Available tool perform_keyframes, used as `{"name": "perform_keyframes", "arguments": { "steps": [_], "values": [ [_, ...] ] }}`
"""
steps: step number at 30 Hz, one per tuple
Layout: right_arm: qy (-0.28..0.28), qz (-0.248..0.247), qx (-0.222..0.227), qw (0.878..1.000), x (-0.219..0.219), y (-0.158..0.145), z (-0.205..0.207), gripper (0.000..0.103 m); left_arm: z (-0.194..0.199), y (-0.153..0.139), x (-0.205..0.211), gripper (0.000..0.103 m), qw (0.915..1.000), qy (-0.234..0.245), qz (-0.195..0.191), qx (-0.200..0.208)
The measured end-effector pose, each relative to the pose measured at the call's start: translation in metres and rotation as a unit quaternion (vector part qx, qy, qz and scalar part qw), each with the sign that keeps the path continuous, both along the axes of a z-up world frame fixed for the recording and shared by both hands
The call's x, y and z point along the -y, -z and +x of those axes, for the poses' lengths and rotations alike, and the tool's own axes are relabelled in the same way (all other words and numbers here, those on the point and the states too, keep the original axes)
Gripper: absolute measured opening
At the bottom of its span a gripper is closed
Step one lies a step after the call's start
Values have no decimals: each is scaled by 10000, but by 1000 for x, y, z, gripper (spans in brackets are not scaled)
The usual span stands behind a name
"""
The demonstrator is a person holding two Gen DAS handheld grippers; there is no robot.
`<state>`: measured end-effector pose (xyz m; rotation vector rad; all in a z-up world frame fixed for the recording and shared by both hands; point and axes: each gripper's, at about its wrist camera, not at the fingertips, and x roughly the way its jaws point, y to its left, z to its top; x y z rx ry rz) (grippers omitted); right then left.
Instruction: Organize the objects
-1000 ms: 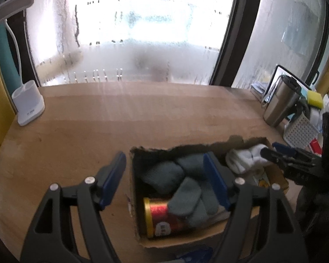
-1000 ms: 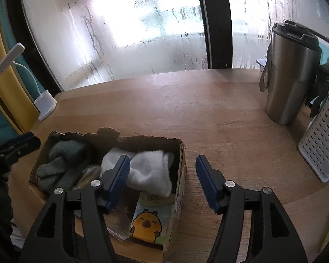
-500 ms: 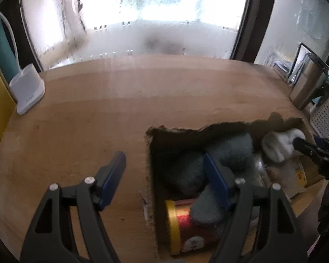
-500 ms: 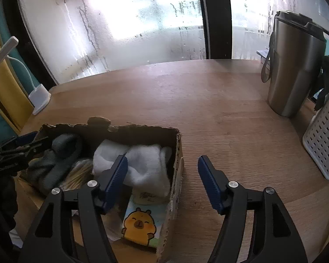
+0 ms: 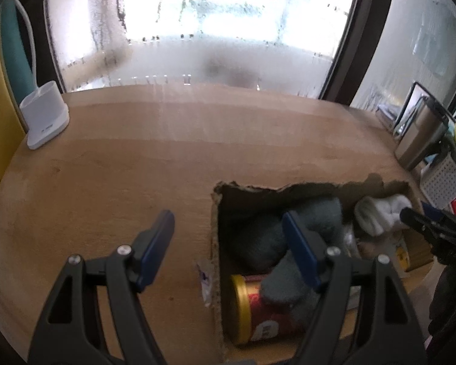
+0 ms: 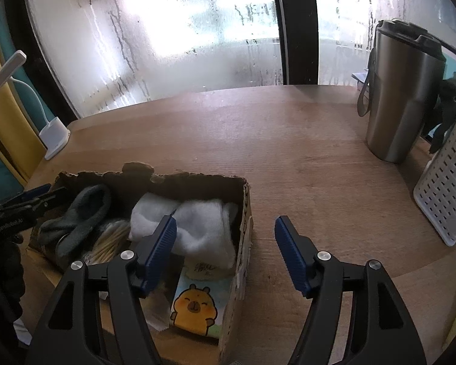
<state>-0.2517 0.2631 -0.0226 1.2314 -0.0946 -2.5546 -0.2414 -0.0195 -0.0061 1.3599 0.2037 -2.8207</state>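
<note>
Left wrist view: the left gripper [image 5: 228,252] has released jaws straddling the left wall of the cardboard box [image 5: 217,243] on the worktop [image 5: 136,164]; one red can [image 5: 258,319] lies inside, long axis across the jaws.

Right wrist view: the right gripper [image 6: 225,252], empty, jaws apart, straddles the box's right wall; one white sock bundle [image 6: 197,225], one grey sock [image 6: 82,219].

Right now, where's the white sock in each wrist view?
Left wrist: white sock sits right of centre, at the far right end of the box, just left of the other tool's tip.
Right wrist: white sock sits centre-left, at the box's right end, behind the left finger.
Shared landmark: steel tumbler, right side in both.
</note>
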Motion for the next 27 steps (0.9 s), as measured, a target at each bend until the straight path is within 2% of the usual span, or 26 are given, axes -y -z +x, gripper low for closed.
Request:
{"name": "perform_keyframes", "arguments": {
  "steps": [10,27],
  "values": [
    [-29,35,-163,9999,7,-16,21,70,25,-16,4,75,9998,3,107,-196],
    [-59,70,-366,9993,10,-33,60,70,65,-25,3,75,9991,15,180,-382]
  ]
}}
